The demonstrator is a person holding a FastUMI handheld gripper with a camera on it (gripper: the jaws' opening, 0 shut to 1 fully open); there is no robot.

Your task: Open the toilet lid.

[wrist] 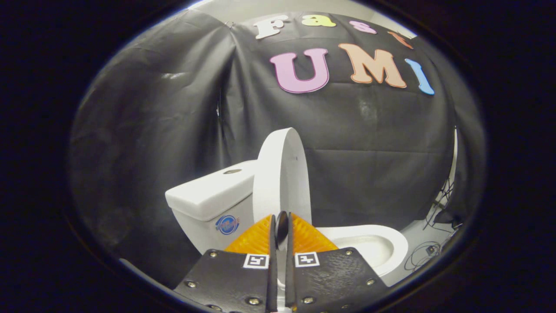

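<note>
The white toilet lid [282, 174] stands nearly upright, leaning back toward the tank [208, 195]. Its near edge runs down between my fingers [260, 237]. My gripper [281, 217] is closed to a narrow gap on that edge, one finger on each face of the lid. A sliver of white shows low in the gap, with a dark shadow at the tips. To the right of the lid lies the uncovered seat and bowl [391, 243].
The black cloth wall [369, 165] hangs close behind the toilet. Cables [428, 252] and a dark device lie on the pale floor to the right of the bowl.
</note>
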